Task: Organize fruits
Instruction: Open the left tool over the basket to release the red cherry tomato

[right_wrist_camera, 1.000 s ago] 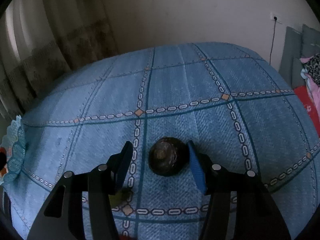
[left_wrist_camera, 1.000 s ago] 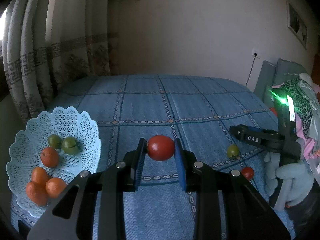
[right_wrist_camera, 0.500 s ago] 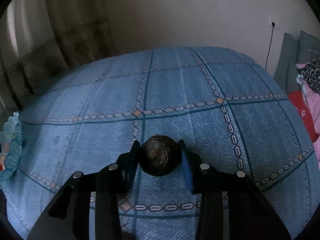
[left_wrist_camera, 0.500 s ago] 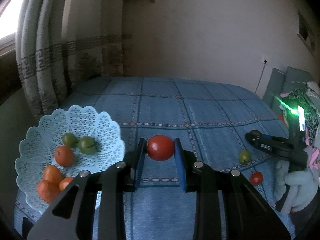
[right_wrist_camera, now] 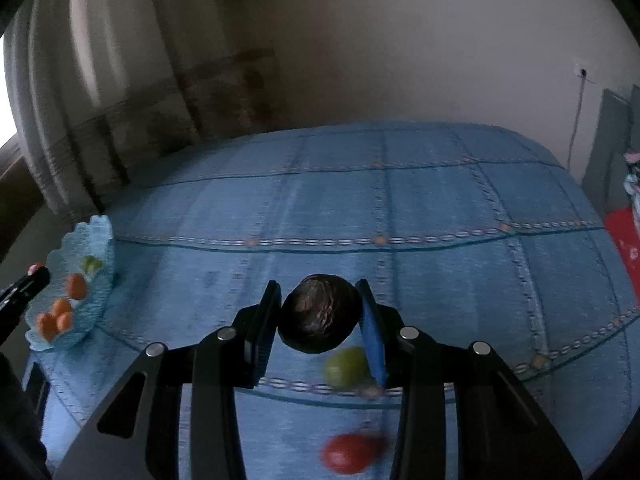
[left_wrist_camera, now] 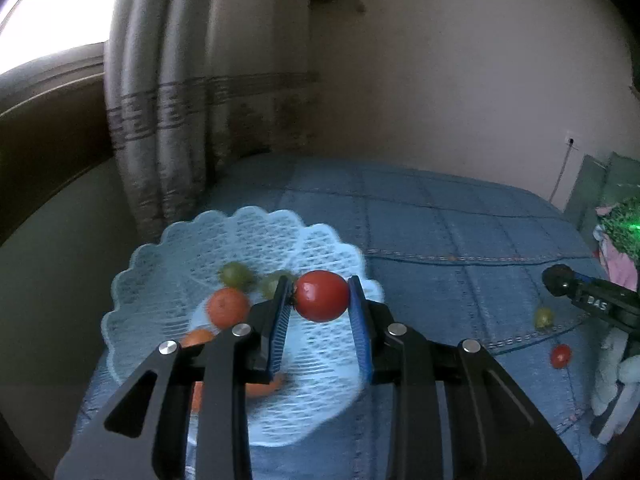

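Left wrist view: at far left a bright window [left_wrist_camera: 36, 12] and a grey curtain [left_wrist_camera: 168, 92] with a patterned band, then a plain pale wall [left_wrist_camera: 440, 72]. Below, a bed under a blue quilted cover [left_wrist_camera: 460, 232] with stitched squares. On the left part of the cover, a pale blue lace-pattern basket [left_wrist_camera: 256, 236] with green fruits [left_wrist_camera: 236, 274] and oranges [left_wrist_camera: 228, 306] inside. In the middle, the left gripper [left_wrist_camera: 322, 300], clamped on a red tomato [left_wrist_camera: 322, 295] and held over the basket, the two blue pads pressed on both sides of it. Further right on the cover, a small green fruit [left_wrist_camera: 543, 316] and a small red tomato [left_wrist_camera: 561, 355], near but apart. At the right edge, part of the other black tool and some clothes [left_wrist_camera: 618, 236].

Right wrist view: same basket [right_wrist_camera: 100, 236] at far left, near the bed edge. In the middle, the right gripper [right_wrist_camera: 319, 312], closed on a dark wrinkled round fruit [right_wrist_camera: 318, 312] and lifted above the cover [right_wrist_camera: 440, 208]. Just under it, blurred, a green fruit [right_wrist_camera: 346, 366] and lower a red fruit [right_wrist_camera: 352, 454], both on the cover. At far right, a socket with a cable on the wall.
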